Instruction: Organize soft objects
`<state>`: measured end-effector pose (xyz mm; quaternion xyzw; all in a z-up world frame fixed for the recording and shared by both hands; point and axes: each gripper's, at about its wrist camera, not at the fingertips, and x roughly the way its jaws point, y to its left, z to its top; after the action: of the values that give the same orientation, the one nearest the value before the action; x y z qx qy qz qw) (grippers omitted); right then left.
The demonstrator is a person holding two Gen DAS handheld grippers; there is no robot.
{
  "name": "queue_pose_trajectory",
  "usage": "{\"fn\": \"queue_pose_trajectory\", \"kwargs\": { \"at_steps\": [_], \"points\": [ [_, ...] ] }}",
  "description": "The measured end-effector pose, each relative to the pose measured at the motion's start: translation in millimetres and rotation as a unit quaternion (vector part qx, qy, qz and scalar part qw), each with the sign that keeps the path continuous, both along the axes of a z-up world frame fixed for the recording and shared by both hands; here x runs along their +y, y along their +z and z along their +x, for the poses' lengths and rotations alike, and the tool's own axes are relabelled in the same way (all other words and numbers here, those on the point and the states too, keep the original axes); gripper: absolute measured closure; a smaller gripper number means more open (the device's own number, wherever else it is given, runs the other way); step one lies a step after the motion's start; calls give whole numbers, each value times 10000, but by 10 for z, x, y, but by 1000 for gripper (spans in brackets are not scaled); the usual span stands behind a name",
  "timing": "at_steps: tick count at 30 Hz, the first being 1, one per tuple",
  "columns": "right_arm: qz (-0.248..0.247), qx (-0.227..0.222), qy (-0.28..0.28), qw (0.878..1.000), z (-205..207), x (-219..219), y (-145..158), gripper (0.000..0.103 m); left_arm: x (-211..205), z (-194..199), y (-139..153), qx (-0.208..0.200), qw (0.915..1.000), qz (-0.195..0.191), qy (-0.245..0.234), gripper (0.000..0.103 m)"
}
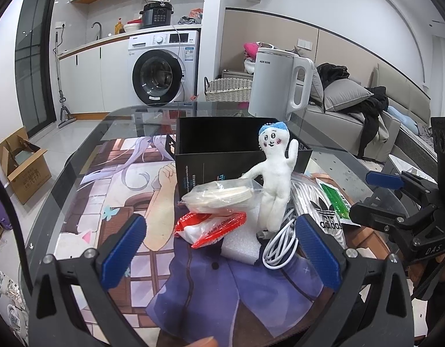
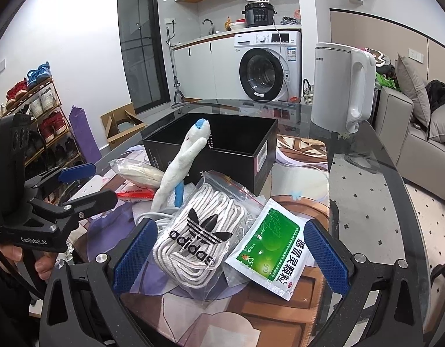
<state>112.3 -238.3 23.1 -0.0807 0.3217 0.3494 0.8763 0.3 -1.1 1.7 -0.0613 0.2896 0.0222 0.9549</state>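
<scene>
A white plush doll (image 1: 276, 179) with a blue cap leans on an open black box (image 1: 240, 150); the right wrist view shows the doll (image 2: 182, 167) and the box (image 2: 222, 144) too. In front lie a clear bag of pale pads (image 1: 219, 195), a red-and-white packet (image 1: 212, 227), a white foam block (image 1: 242, 243), a white cable (image 1: 280, 245), an adidas bag of laces (image 2: 202, 231) and a green sachet (image 2: 268, 248). My left gripper (image 1: 221, 250) is open before the packet and foam. My right gripper (image 2: 229, 256) is open around the laces bag and sachet.
A white kettle (image 1: 277, 84) stands at the far edge of the glass table (image 2: 367, 202), behind the box. A printed mat (image 1: 112, 190) covers the table's near part. A cardboard box (image 1: 20, 162) sits on the floor at left, a sofa (image 1: 367, 121) at right.
</scene>
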Motion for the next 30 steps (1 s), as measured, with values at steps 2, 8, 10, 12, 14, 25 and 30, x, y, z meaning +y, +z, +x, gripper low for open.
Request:
{"fn": "queue_pose_trajectory", "kwargs": {
  "at_steps": [2,8,10,12,14,25,30],
  "points": [
    [-5,5,-21,10000,12,-9,-2,0,-2,2,-1,-2,10000,7,-2,0],
    [-18,12,-89,10000,41,-33,-1,0,-2,2,3,1,10000,27,20,0],
    [-33,20,-98,9999,46,-38,-4,0,-7,-7,13,5,10000,27,9,0],
    [-35,25,-120,9999,64,-51,-3,0,-3,-4,7,5,10000,30,11,0],
    [-41,30,-125,9999,68,-58,-3,0,-2,-5,10,12,10000,30,9,0],
    [-89,51,-252,9996,118,-107,-29,0,5,2,3,19,10000,49,22,0],
    [-105,191,-431,9988,190,-162,-66,0,27,10,-4,20,10000,42,50,0]
  ]
}}
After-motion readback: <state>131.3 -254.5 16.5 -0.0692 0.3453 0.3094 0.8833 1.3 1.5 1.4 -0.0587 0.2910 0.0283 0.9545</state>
